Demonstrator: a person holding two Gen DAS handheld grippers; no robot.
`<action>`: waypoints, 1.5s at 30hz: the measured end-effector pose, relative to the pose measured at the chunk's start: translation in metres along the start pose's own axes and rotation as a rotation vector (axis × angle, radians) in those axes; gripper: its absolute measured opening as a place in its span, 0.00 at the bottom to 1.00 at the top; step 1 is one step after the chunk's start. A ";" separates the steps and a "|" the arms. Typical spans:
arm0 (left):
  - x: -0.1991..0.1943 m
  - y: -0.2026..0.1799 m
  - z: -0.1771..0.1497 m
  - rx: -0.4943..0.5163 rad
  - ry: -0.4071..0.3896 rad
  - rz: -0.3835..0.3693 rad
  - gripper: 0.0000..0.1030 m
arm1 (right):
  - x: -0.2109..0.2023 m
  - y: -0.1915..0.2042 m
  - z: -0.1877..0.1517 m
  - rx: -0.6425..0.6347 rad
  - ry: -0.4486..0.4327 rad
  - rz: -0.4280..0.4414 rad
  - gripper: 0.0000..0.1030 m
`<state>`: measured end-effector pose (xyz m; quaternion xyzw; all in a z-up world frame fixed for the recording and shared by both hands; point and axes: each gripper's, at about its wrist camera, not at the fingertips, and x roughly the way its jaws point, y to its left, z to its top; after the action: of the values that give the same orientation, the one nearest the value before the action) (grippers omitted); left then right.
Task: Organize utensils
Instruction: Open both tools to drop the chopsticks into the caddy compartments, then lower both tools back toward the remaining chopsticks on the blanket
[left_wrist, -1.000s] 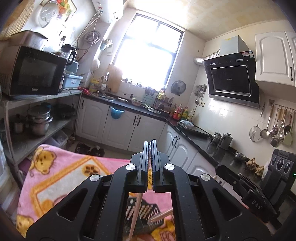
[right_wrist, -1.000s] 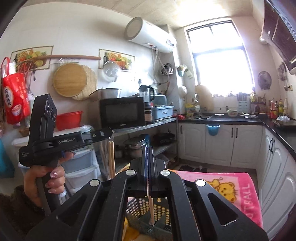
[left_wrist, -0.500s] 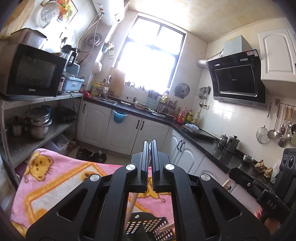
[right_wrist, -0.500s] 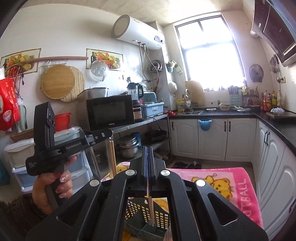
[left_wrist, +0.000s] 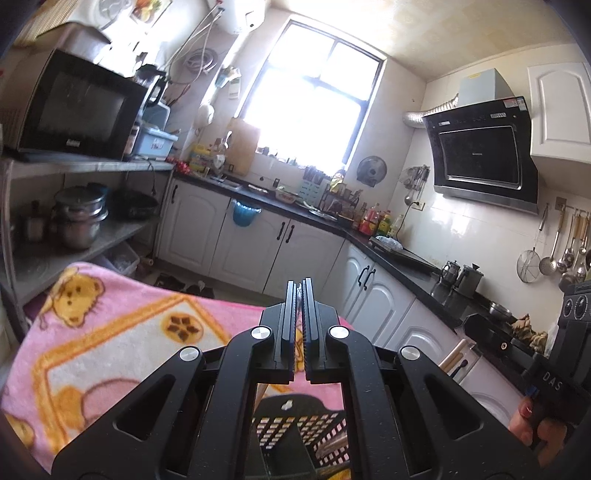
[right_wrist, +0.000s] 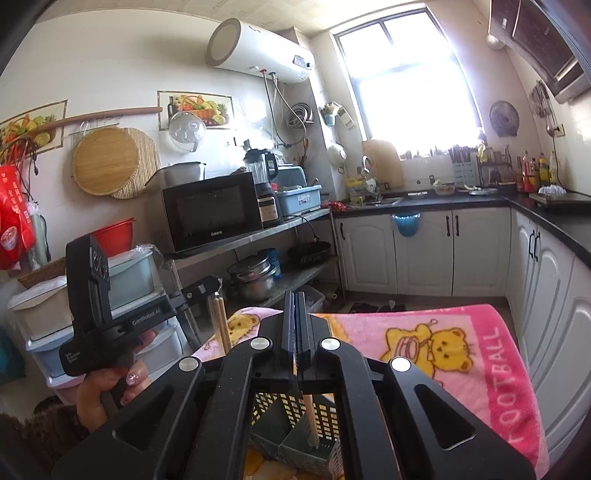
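Observation:
A dark green slotted utensil basket (right_wrist: 288, 439) with inner compartments stands on the pink bear blanket (right_wrist: 424, 339). My right gripper (right_wrist: 294, 295) is shut on a wooden chopstick (right_wrist: 310, 417) that hangs down into one compartment. At the left of the right wrist view, a hand holds my left gripper (right_wrist: 212, 286), shut on a pair of chopsticks (right_wrist: 221, 326) that point down beside the basket. From the left wrist, my left gripper (left_wrist: 300, 291) hovers over the basket (left_wrist: 295, 424), a chopstick (left_wrist: 260, 397) showing under its jaws. My right gripper (left_wrist: 471, 325) and its chopsticks (left_wrist: 456, 356) show at right.
A steel shelf (right_wrist: 258, 236) with a microwave (right_wrist: 210, 218) and pots (right_wrist: 253, 280) stands left of the blanket. White cabinets (right_wrist: 424, 251) under a black counter (left_wrist: 406, 258) run along the back and right. Plastic drawers (right_wrist: 44, 332) stand behind the left hand.
Both grippers have sunk towards the basket with their chopsticks. The right chopstick's tip now sits lower in its compartment, and the basket looks larger under the left jaws.

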<state>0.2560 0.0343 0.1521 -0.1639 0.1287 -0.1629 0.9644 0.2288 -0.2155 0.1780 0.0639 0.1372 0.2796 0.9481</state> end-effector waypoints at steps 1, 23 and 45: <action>0.000 0.002 -0.003 -0.008 0.006 0.001 0.01 | 0.001 -0.001 -0.003 0.005 0.008 -0.002 0.01; -0.020 0.016 -0.038 -0.029 0.058 0.102 0.46 | -0.004 -0.027 -0.038 0.083 0.070 -0.098 0.32; -0.056 0.015 -0.073 -0.030 0.133 0.165 0.89 | -0.044 -0.025 -0.072 0.064 0.120 -0.138 0.47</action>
<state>0.1874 0.0480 0.0909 -0.1559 0.2078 -0.0917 0.9613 0.1850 -0.2575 0.1142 0.0678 0.2067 0.2123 0.9527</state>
